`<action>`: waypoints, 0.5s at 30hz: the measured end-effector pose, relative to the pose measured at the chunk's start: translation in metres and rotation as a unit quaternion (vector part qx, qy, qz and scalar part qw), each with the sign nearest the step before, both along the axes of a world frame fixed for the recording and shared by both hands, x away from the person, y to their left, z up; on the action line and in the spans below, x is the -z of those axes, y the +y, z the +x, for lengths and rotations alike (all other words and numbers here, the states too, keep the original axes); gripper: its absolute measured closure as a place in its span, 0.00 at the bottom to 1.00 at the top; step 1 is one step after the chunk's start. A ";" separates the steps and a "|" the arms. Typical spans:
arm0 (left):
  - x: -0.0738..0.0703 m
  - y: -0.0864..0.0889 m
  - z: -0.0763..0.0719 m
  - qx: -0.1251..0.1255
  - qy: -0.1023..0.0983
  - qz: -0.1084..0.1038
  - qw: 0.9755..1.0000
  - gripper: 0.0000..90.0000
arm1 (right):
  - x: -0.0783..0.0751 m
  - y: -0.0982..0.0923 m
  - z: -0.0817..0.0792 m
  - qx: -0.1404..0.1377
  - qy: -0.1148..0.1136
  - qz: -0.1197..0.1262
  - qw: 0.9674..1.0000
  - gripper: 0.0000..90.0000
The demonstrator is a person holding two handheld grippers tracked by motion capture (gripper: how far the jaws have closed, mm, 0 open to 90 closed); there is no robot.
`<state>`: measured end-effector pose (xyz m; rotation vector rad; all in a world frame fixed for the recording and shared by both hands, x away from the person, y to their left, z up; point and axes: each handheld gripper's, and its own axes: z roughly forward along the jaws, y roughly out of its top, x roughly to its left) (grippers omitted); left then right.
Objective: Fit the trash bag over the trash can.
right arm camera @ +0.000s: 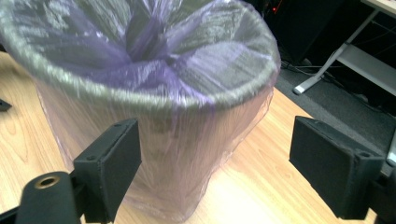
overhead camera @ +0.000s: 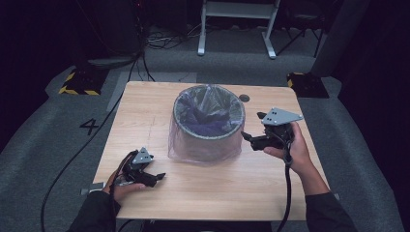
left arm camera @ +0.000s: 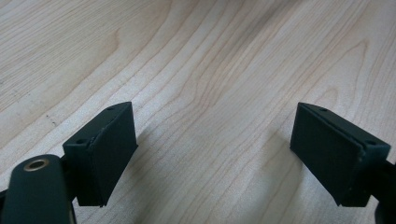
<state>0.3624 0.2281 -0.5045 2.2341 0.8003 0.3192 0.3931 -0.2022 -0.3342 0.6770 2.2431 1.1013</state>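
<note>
A round grey bin (overhead camera: 208,124) lined with a thin purple plastic bag (overhead camera: 205,116) stands upright in the middle of the wooden table (overhead camera: 145,104). The bag drapes over the rim and down the outside to the tabletop. My right gripper (overhead camera: 247,138) hovers just right of the bin, pointing at its side, jaws open; in the right gripper view the bag-covered bin (right arm camera: 154,93) fills the space ahead with nothing between the pads. My left gripper (overhead camera: 158,177) rests low near the table's front left, open over bare wood (left arm camera: 210,70).
The table's front edge (overhead camera: 208,212) lies close to both forearms. A small dark round spot (overhead camera: 244,98) sits on the table behind the bin. A white metal frame (overhead camera: 237,29) and cables lie on the grey floor beyond.
</note>
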 end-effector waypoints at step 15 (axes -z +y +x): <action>0.000 0.000 0.000 0.000 0.000 0.000 1.000 0.15 | 0.022 -0.011 0.001 0.006 0.032 -0.011 0.999 0.19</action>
